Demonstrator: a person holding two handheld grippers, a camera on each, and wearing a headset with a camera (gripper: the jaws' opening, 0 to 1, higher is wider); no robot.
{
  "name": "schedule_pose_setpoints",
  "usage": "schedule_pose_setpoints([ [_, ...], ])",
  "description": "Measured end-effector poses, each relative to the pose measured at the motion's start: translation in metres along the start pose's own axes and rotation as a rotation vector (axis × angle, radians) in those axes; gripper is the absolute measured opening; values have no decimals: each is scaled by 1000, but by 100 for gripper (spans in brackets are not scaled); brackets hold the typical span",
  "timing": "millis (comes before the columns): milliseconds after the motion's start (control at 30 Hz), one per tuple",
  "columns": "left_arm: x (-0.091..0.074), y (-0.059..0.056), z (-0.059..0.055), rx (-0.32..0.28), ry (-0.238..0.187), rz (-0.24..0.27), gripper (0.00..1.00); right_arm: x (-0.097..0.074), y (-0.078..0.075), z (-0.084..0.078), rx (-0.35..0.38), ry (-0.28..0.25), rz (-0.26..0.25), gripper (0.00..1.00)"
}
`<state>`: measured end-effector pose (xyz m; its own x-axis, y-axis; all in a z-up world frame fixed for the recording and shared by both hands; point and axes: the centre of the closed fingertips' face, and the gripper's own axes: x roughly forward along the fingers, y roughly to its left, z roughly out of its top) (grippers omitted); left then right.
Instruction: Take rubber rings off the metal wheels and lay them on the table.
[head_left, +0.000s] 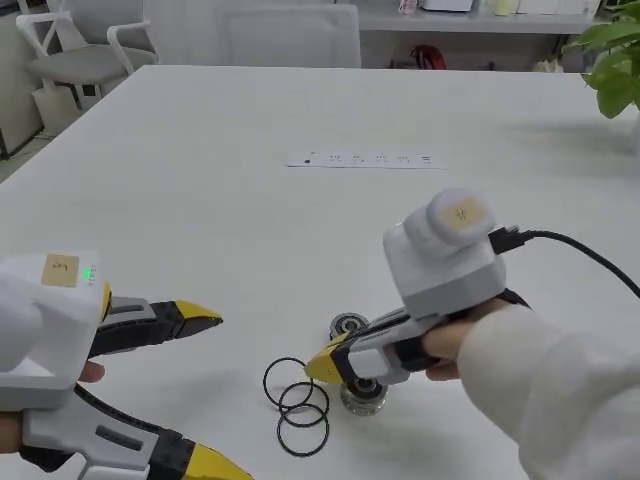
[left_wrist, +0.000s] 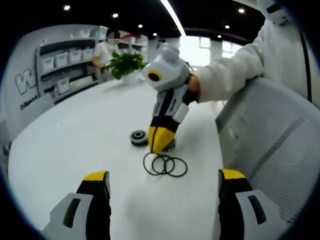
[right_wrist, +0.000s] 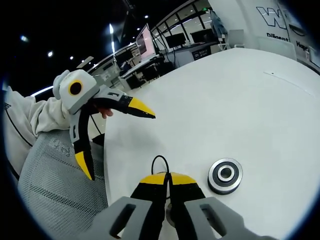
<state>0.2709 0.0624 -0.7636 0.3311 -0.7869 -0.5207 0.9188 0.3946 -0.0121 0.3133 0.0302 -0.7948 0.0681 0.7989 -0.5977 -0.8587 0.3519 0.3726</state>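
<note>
- Three rubber rings (head_left: 302, 408) lie flat on the table (head_left: 300, 230), overlapping in a short chain that runs from the right gripper (head_left: 318, 368) toward the near edge.
- Right jaws are nearly closed over a metal wheel (head_left: 362, 397); a ring loop shows at the tips, grip unclear.
- Second wheel (head_left: 348, 324) lies flat, bore up, just behind.
- Left gripper (head_left: 208, 390) has its jaws wide, near the rings but not touching.

The left gripper (head_left: 217, 392) hovers low, its jaws spread wide apart. The right gripper (head_left: 322, 368), gripped by a hand (head_left: 452, 348), tilts downward with its jaws pressed together.

Three loose rubber rings (head_left: 303, 412) counted — two metal wheels (head_left: 348, 325) beside them
</note>
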Motion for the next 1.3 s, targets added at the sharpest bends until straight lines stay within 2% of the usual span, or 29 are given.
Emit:
schedule_pose_setpoints([
  [233,1,-1,-2,2,9,-5,90,5,1,-5,-45,26,-15,0],
  [700,1,-1,-4,3,17,-6,90,6,2,-4,-61,24,-15,0],
  [1033,1,-1,-4,3,18,-6,89,8,0,-7,-98,42,-33,6],
  [1300,1,-1,-3,-2,10,-6,90,4,0,-4,-124,33,-31,9],
])
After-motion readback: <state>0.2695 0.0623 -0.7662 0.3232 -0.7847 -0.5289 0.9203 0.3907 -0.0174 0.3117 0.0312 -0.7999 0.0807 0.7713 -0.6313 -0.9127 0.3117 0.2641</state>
